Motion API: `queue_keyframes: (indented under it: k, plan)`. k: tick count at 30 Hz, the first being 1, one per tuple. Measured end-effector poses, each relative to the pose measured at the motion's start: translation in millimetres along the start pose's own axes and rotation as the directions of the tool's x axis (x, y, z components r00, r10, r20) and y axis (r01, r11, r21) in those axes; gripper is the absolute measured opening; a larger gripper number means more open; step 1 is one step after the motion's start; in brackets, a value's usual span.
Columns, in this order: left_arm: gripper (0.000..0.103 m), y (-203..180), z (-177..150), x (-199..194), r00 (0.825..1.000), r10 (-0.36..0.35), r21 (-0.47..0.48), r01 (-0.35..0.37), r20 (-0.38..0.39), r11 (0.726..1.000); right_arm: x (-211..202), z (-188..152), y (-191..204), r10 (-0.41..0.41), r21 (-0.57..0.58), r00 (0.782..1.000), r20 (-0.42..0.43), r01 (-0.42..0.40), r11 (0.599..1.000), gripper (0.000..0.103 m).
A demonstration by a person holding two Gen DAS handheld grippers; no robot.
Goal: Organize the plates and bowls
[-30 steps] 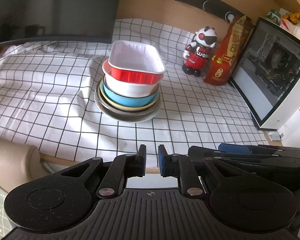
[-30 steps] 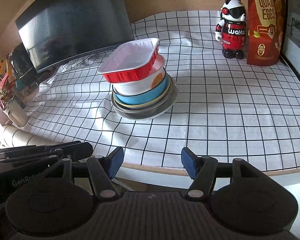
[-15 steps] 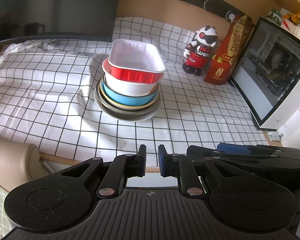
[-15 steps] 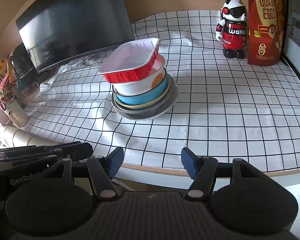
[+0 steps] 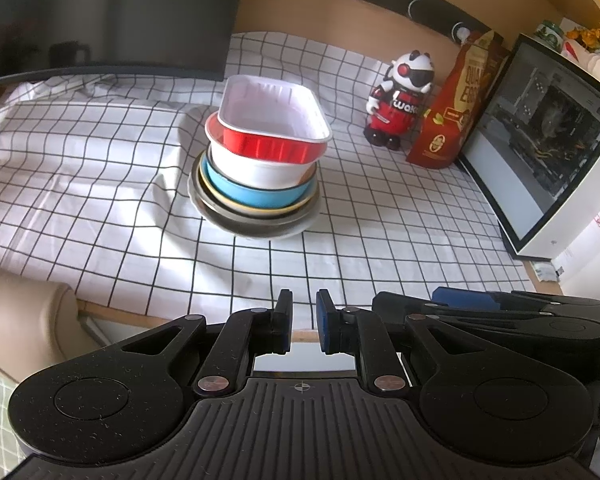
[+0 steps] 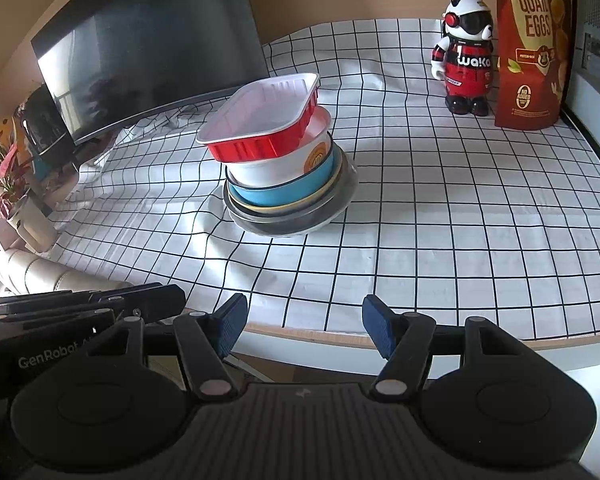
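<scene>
A stack of dishes stands mid-table on the checked cloth. On top lies a red foil tray point(image 5: 274, 118) point(image 6: 260, 120) with a white inside, tilted. Under it sit a white bowl point(image 5: 256, 170) point(image 6: 284, 162), a blue bowl point(image 5: 252, 194) point(image 6: 284, 192), a yellow-rimmed plate point(image 6: 296, 205) and a grey plate point(image 5: 256, 226) point(image 6: 300, 222). My left gripper point(image 5: 303, 326) hangs at the table's front edge, its jaws nearly closed with a narrow gap and nothing between them. My right gripper point(image 6: 303, 328) is open and empty, also at the front edge, well short of the stack.
A panda robot toy point(image 5: 400, 100) point(image 6: 466, 56) and a quail-egg snack bag point(image 5: 456, 112) point(image 6: 532, 44) stand at the back right. A dark monitor point(image 6: 148, 40) stands back left, a white appliance point(image 5: 540, 140) at the right. A potted plant point(image 6: 20, 204) sits far left.
Both views have crept very slightly; the stack and both grippers' jaws look the same as before.
</scene>
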State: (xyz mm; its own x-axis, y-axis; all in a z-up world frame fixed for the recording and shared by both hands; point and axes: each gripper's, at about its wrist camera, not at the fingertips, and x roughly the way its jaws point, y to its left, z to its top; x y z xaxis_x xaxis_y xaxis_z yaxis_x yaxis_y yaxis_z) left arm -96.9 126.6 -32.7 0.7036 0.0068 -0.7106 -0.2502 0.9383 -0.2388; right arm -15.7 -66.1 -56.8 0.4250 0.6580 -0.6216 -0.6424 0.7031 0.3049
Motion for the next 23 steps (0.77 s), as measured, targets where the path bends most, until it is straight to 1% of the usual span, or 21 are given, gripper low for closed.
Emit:
queue_keyframes:
  k: [16, 21, 23]
  plan:
    - [0.016, 1.6, 0.4, -1.6, 1.000, 0.006, 0.000, -0.006, 0.001, 1.000, 0.2, -0.7, 0.6, -0.003, -0.001, 1.000, 0.000, 0.003, 1.000, 0.064]
    - [0.017, 3.7, 1.0, -1.3, 1.000, 0.007, 0.003, -0.007, 0.014, 1.000, 1.5, 0.2, 2.5, -0.002, -0.003, 1.000, 0.004, 0.002, 1.000, 0.064]
    - [0.017, 9.9, 2.6, 0.3, 1.000, 0.002, -0.015, -0.001, 0.018, 1.000, 4.5, 1.2, 4.0, 0.002, -0.006, 1.000, 0.012, -0.002, 1.000, 0.064]
